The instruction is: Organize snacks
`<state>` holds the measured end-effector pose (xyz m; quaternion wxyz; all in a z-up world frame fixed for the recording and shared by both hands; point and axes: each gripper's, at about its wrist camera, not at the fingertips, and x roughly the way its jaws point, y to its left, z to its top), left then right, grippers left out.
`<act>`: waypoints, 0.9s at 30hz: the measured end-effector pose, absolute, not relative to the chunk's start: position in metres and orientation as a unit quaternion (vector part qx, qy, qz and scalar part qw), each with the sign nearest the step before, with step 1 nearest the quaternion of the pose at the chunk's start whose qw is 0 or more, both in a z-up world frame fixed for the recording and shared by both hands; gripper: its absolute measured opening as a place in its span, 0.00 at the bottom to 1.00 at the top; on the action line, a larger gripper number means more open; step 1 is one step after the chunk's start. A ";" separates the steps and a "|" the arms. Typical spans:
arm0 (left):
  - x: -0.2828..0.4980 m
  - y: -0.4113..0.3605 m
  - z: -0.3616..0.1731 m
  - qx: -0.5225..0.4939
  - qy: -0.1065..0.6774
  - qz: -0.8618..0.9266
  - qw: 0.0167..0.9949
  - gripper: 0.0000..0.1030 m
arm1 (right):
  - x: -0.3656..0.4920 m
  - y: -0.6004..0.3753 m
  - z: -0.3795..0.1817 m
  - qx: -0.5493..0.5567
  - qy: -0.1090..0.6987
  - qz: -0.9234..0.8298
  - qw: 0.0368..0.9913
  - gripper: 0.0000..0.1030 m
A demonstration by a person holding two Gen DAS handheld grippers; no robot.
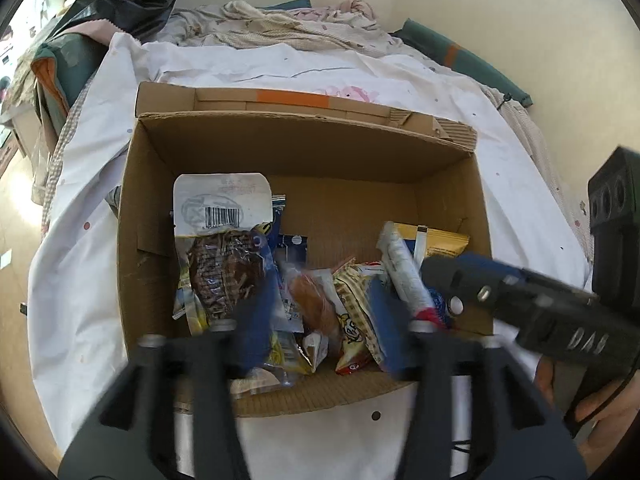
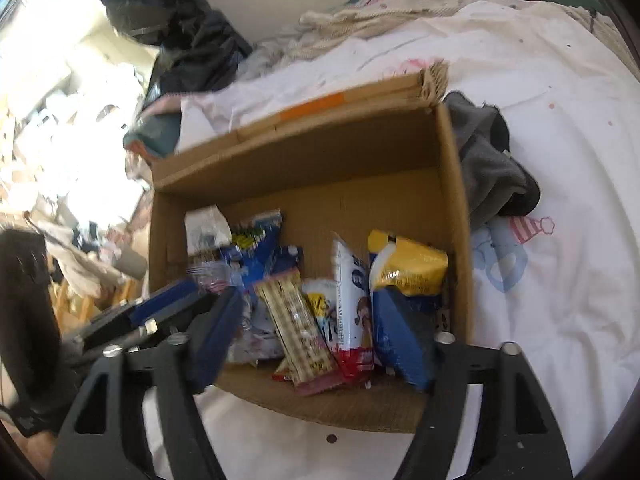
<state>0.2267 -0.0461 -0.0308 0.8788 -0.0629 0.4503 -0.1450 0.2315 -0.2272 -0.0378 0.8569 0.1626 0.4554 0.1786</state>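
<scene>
Snacks jumbled in cardboard box, pkgs blurry; both tools spread, seemingly empty.

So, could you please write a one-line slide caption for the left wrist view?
Open left gripper over brown cardboard box of packaged snacks on white bedsheet; right gripper alongside.

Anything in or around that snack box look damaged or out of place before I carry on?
The cardboard box's far right corner is torn and frayed. Inside, the snack packets lie jumbled and overlapping along the near wall, not in rows. A dark grey cloth is bunched against the box's right side.
</scene>
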 end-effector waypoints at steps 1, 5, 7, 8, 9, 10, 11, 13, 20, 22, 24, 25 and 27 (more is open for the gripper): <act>0.225 -0.046 -0.029 -0.062 0.447 -0.145 0.881 0.67 | 0.231 -0.230 -0.034 0.167 0.449 0.179 0.859 0.74; 0.216 -0.038 -0.018 -0.059 0.433 -0.126 0.891 0.80 | 0.227 -0.241 -0.024 0.192 0.431 0.174 0.864 0.84; 0.208 -0.030 -0.008 -0.058 0.419 -0.111 0.900 0.80 | 0.221 -0.246 -0.017 0.195 0.420 0.167 0.871 0.88; 0.204 -0.026 -0.004 -0.053 0.413 -0.098 0.904 0.80 | 0.215 -0.248 -0.011 0.190 0.410 0.160 0.877 0.91; 0.198 -0.021 0.002 -0.045 0.406 -0.083 0.909 0.80 | 0.210 -0.249 -0.007 0.183 0.404 0.153 0.883 0.95; 0.192 -0.017 0.007 -0.039 0.401 -0.070 0.913 0.80 | 0.204 -0.249 -0.002 0.174 0.396 0.144 0.890 0.96; 0.190 -0.014 0.012 -0.035 0.397 -0.058 0.915 0.80 | 0.197 -0.248 0.002 0.166 0.388 0.138 0.896 0.97; 0.178 -0.005 0.019 -0.025 0.390 -0.025 0.920 0.80 | 0.182 -0.245 0.009 0.148 0.378 0.134 0.904 0.97; 0.133 0.012 0.025 -0.019 0.376 0.010 0.926 0.80 | 0.126 -0.234 0.014 0.103 0.359 0.113 0.921 0.99; 0.121 0.014 0.026 -0.020 0.374 0.006 0.927 0.80 | 0.113 -0.228 0.016 0.085 0.349 0.110 0.927 0.99; 0.110 0.016 0.028 -0.021 0.369 0.005 0.929 0.80 | 0.101 -0.223 0.018 0.063 0.338 0.103 0.933 0.99; 0.104 0.017 0.030 -0.021 0.364 0.011 0.931 0.80 | 0.097 -0.221 0.018 0.057 0.335 0.102 0.935 0.99; 0.095 0.018 0.031 -0.027 0.360 0.011 0.932 0.80 | 0.090 -0.219 0.019 0.051 0.327 0.098 0.938 0.99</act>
